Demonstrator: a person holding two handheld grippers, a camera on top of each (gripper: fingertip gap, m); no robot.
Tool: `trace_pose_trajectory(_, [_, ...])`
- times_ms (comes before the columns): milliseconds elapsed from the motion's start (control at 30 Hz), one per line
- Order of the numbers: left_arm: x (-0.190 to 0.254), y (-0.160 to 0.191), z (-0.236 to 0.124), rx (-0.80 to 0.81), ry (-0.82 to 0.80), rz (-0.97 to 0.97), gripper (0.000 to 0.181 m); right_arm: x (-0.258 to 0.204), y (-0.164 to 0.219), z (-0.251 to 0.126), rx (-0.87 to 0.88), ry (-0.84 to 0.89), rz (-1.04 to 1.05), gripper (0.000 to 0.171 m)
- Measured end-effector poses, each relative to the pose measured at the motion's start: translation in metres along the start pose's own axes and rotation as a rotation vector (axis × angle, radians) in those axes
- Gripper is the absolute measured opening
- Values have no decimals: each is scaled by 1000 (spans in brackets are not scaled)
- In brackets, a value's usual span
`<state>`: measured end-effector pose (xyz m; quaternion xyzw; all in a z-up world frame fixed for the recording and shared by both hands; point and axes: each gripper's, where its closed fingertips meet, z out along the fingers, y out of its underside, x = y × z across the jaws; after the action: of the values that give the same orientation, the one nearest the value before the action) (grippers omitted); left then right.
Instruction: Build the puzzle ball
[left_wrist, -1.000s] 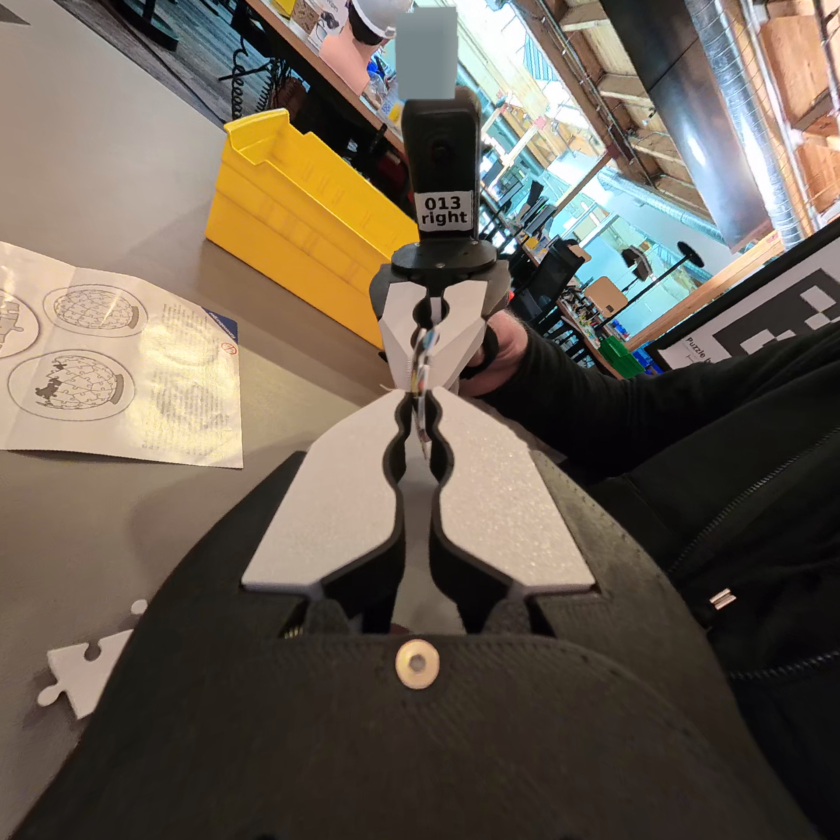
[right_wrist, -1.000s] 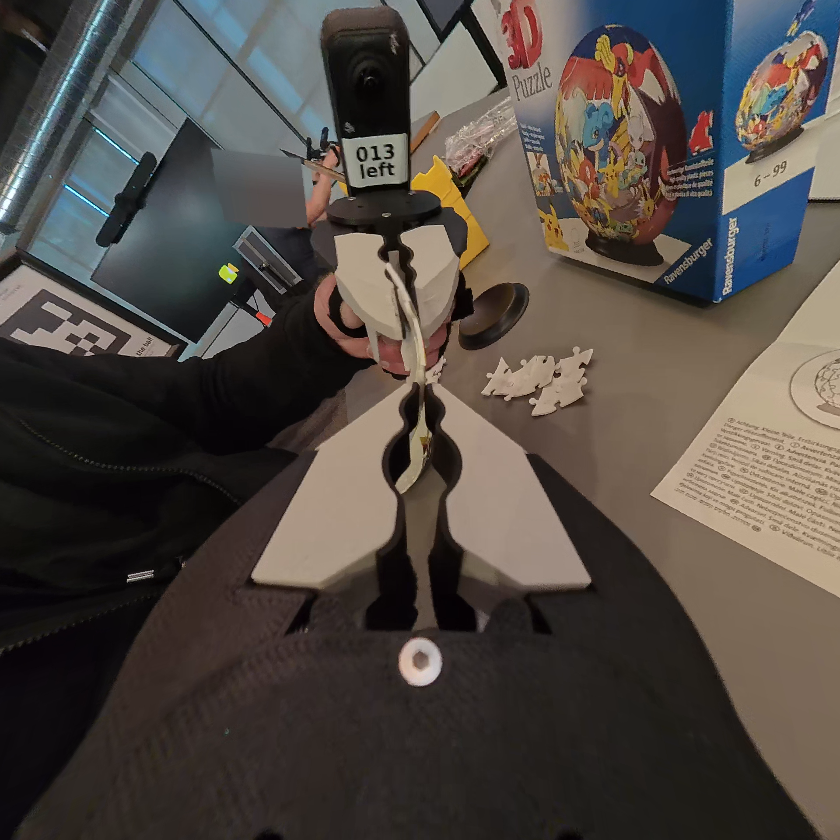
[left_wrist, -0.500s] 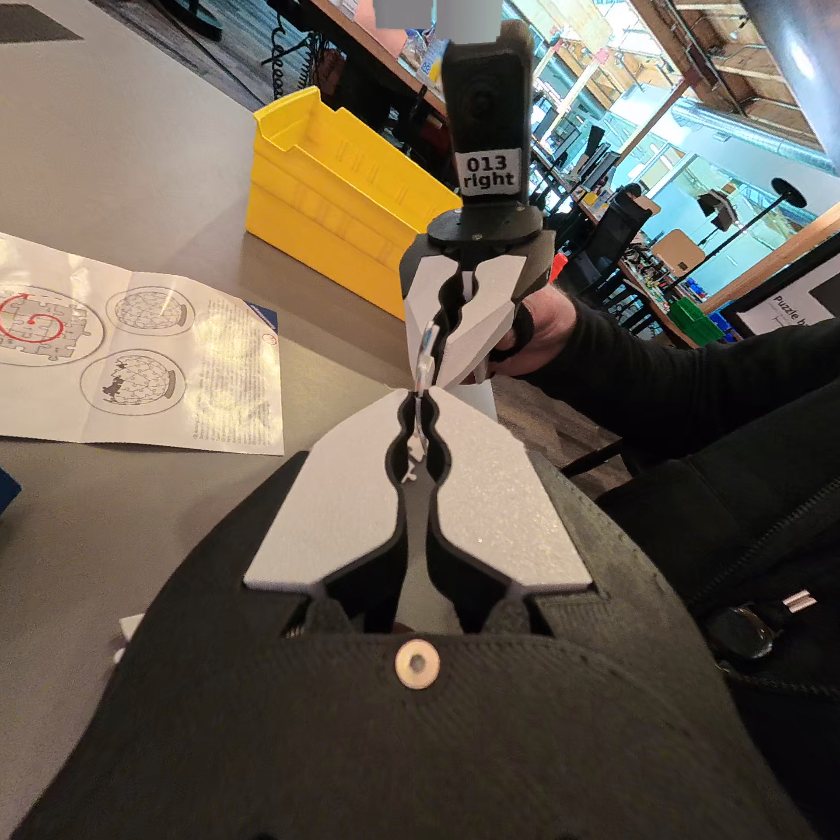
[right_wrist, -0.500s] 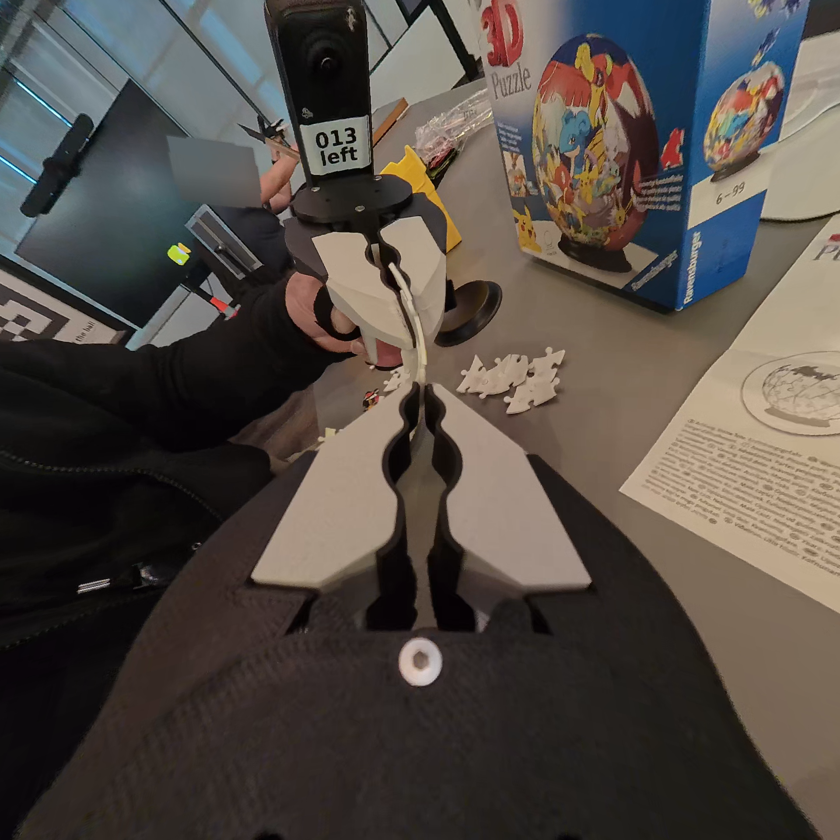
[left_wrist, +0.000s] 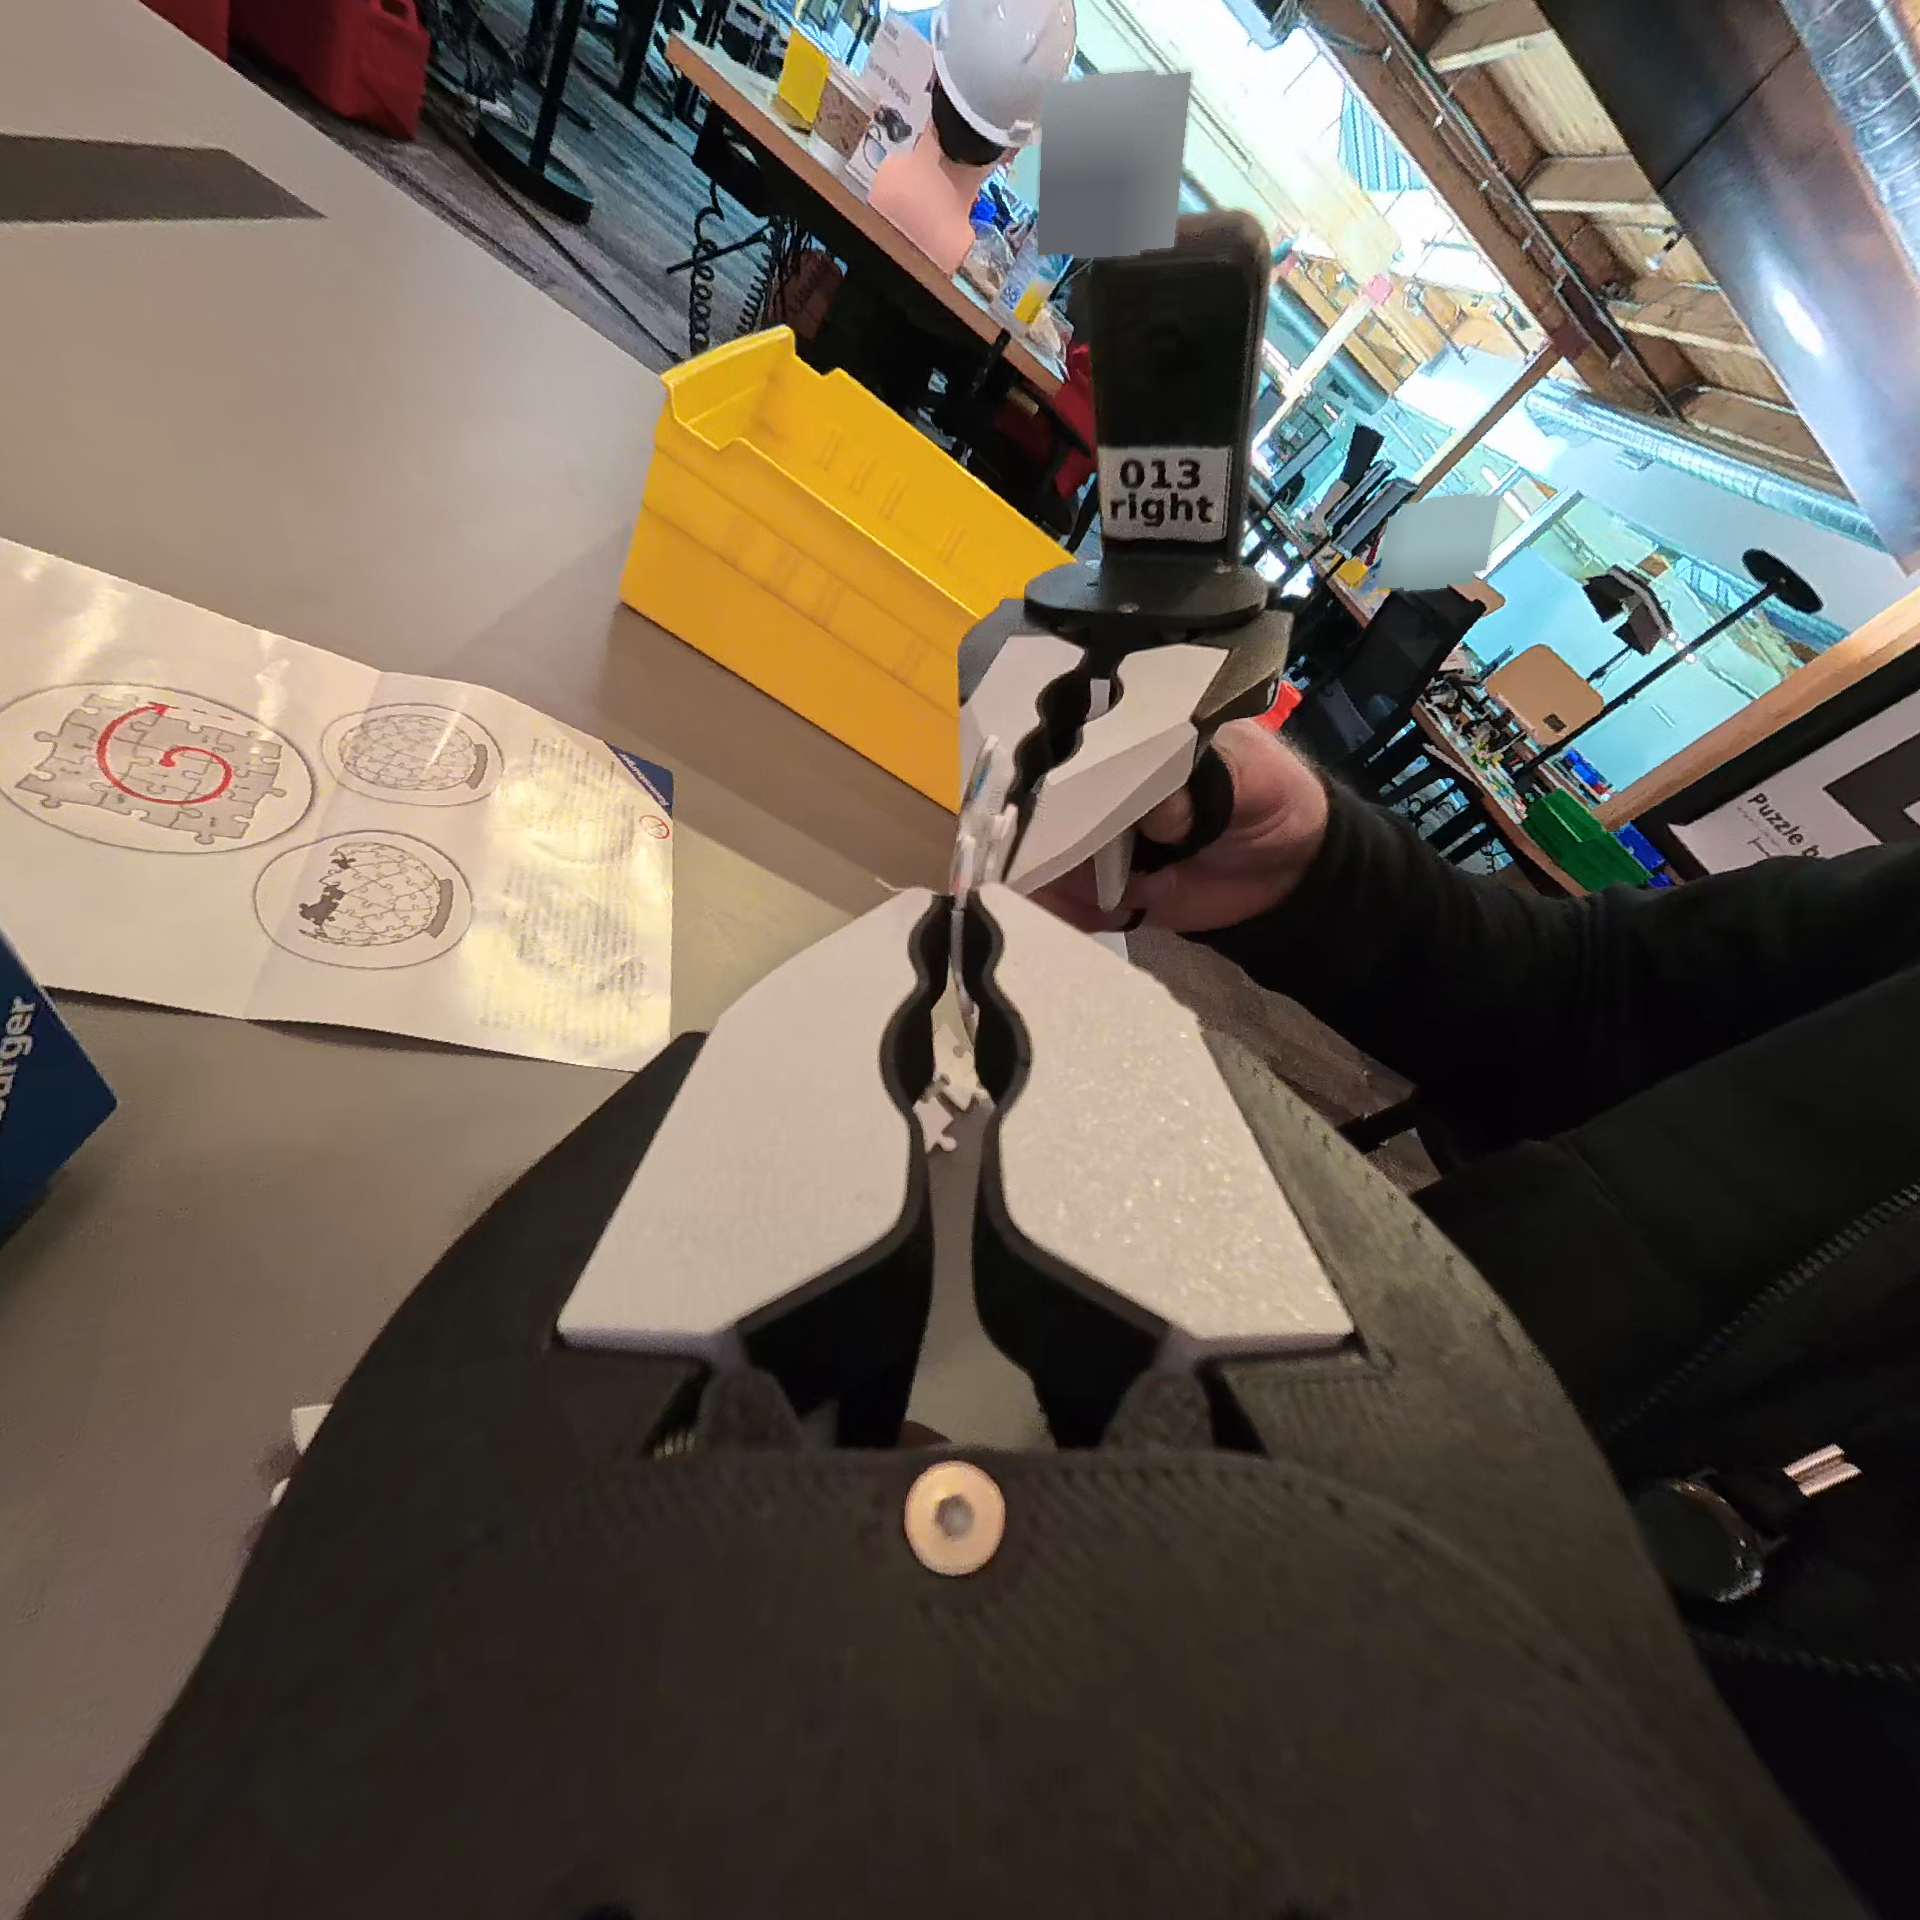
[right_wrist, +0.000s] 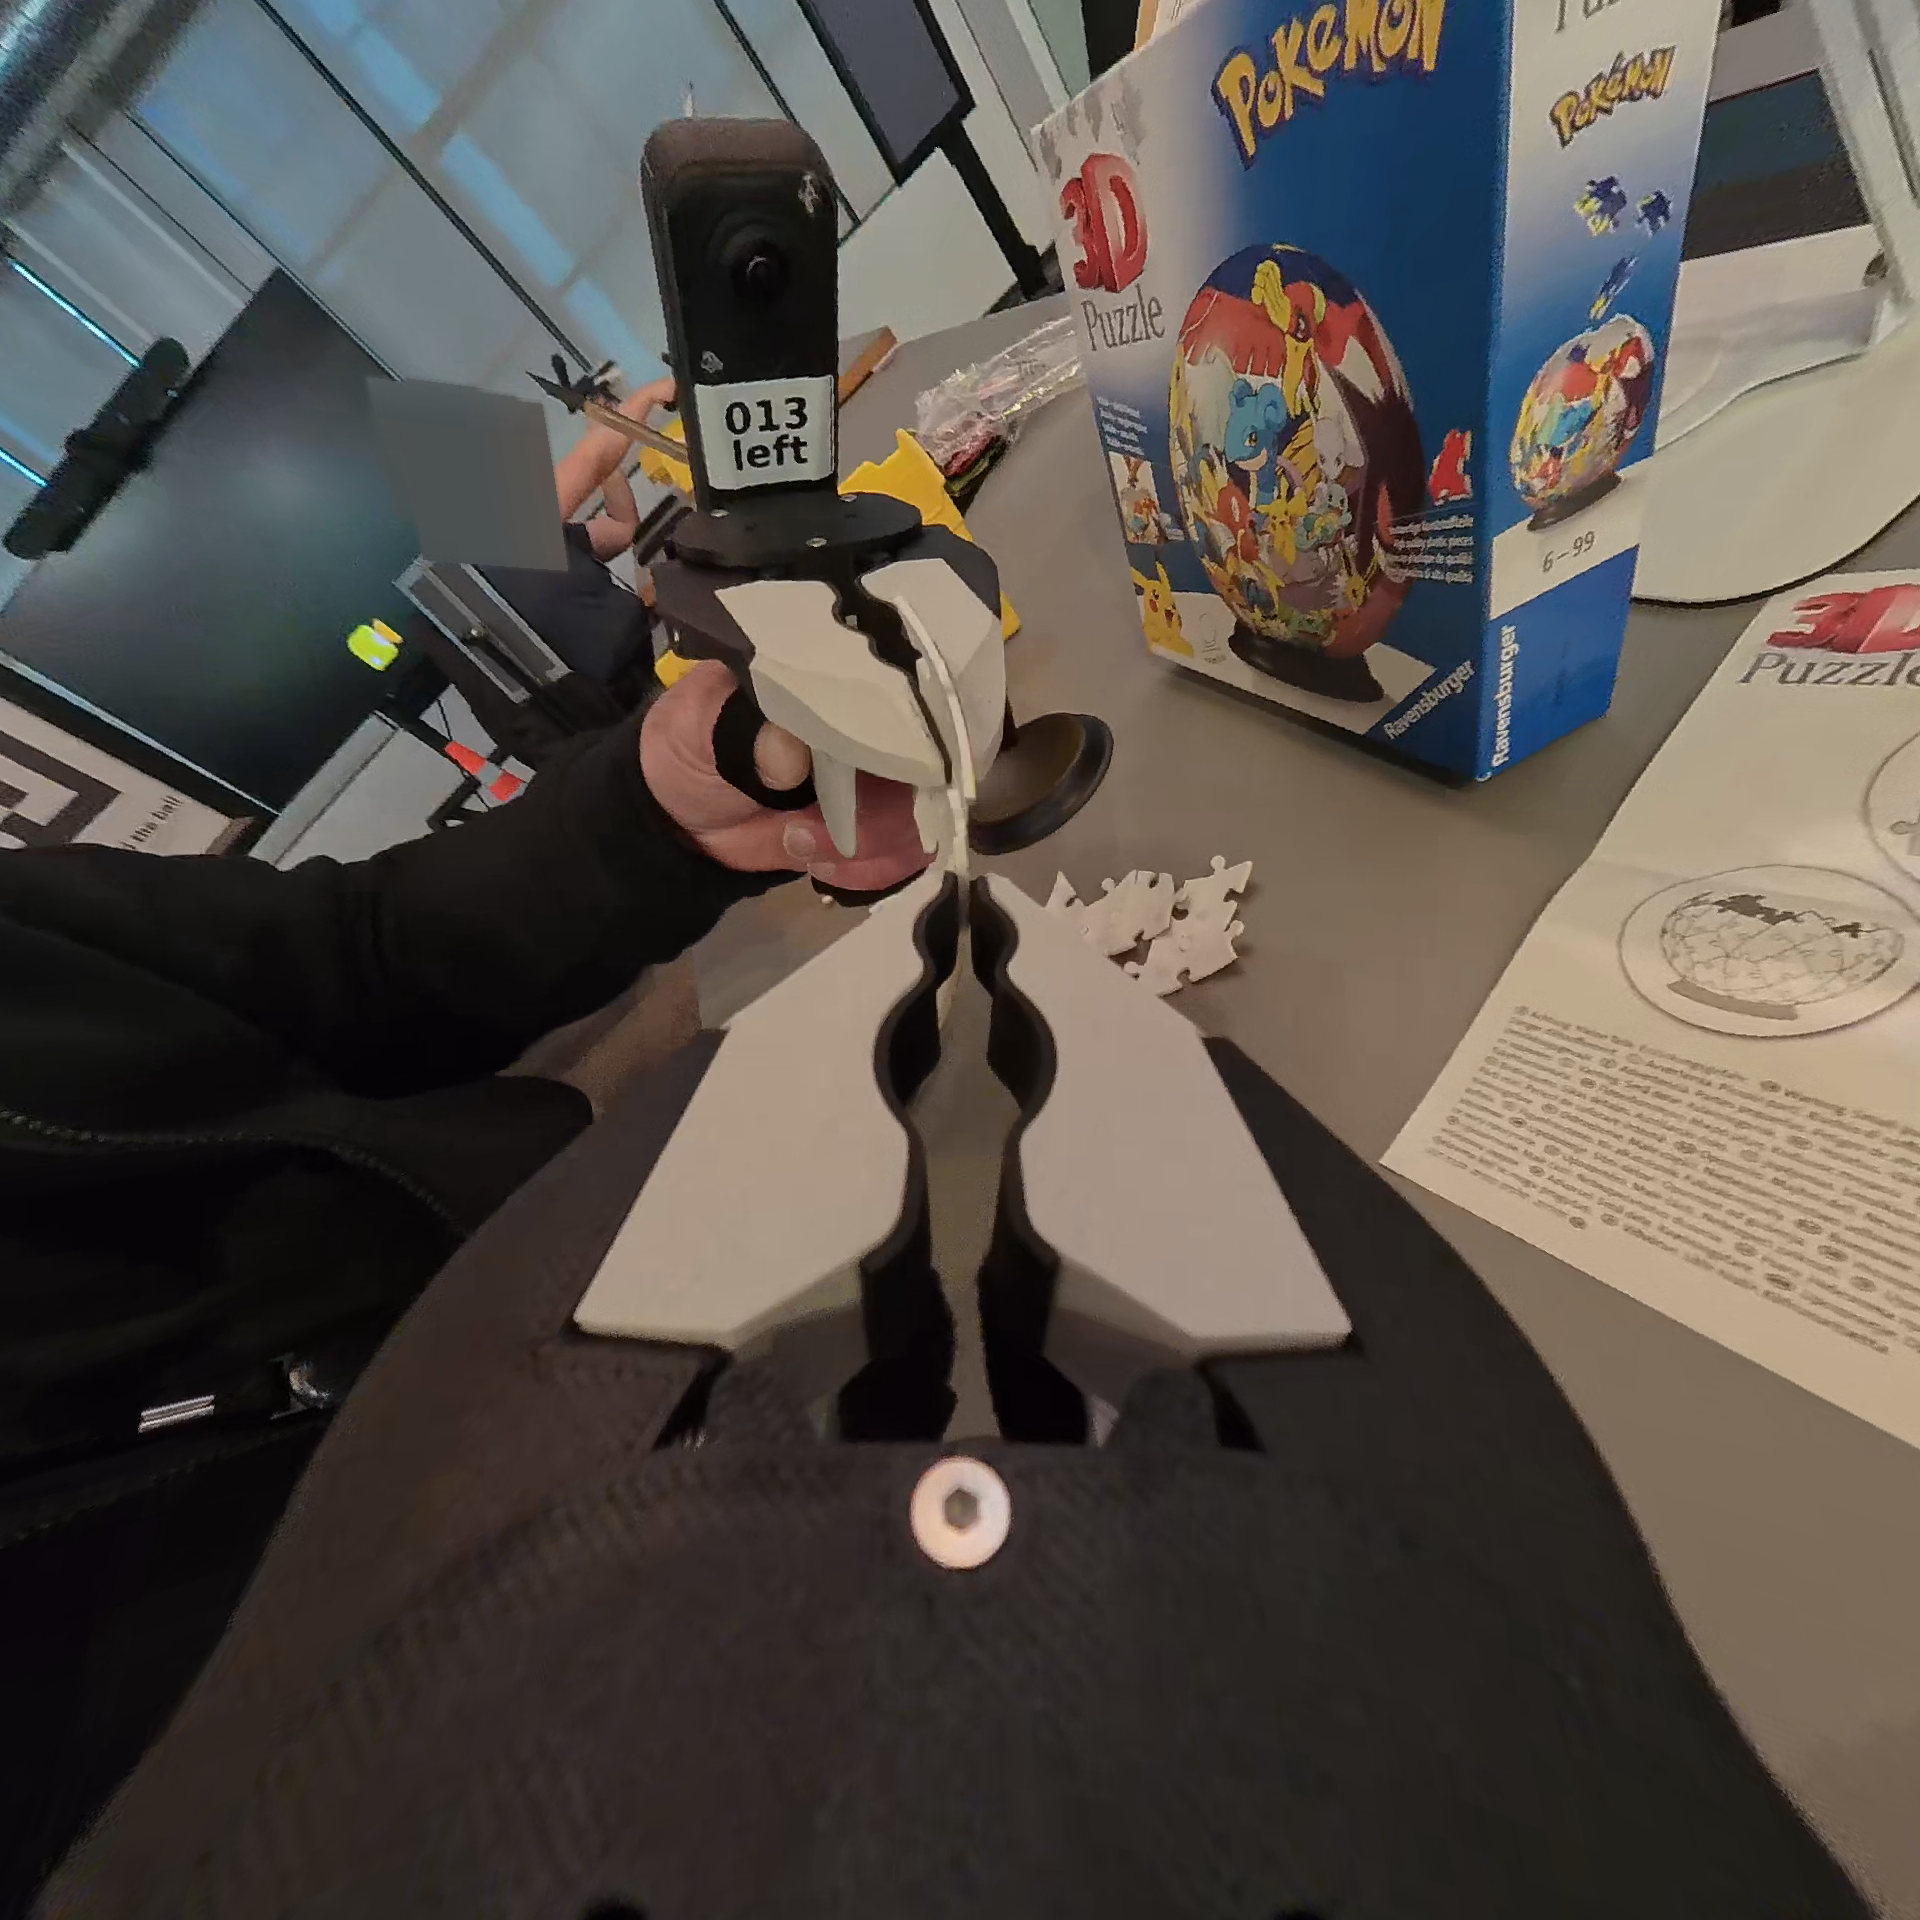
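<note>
In the left wrist view my left gripper (left_wrist: 956, 906) is shut on a white puzzle piece (left_wrist: 943, 1117) held edge-on between the fingers. My right gripper (left_wrist: 987, 873) faces it tip to tip, tilted to the right, shut on another puzzle piece (left_wrist: 982, 805). The two pieces meet where the fingertips meet. In the right wrist view my right gripper (right_wrist: 961, 894) clamps its piece (right_wrist: 951, 997), and the left gripper (right_wrist: 940, 821) opposite holds a curved white piece (right_wrist: 951, 696). Both grippers are above the grey table (left_wrist: 312, 416).
A yellow bin (left_wrist: 821, 551) and an instruction sheet (left_wrist: 343, 831) lie behind the left side. A blue puzzle box (right_wrist: 1351, 416), a black round stand (right_wrist: 1049, 769), several loose white pieces (right_wrist: 1164, 925), a bag of pieces (right_wrist: 997, 384) and another sheet (right_wrist: 1714, 1039) are on the table. The tips of both grippers are at nearly the same place.
Both grippers have tilted away from a straight line with each other and shifted over the table. Each stays shut on its piece, with the pieces still meeting at the tips.
</note>
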<state>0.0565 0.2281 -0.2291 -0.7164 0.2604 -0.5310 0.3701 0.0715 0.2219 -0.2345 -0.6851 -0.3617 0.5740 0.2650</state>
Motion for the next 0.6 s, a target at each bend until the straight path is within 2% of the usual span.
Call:
trace_pose_trajectory(200, [-4,-1,-3,1,-16,-14,2,2,7,-1,-36,-16,45,1])
trace_pose_trajectory(333, [-15,7,-8,-24,-38,-46,2,19,46,4,-202,31,92,1])
trace_pose_trajectory(433, [-20,16,-8,-36,-39,-69,2,36,77,9,-329,133,62,1])
trace_pose_trajectory(600, [-24,24,-12,-47,-40,-89,2,58,108,14,-370,248,160,1])
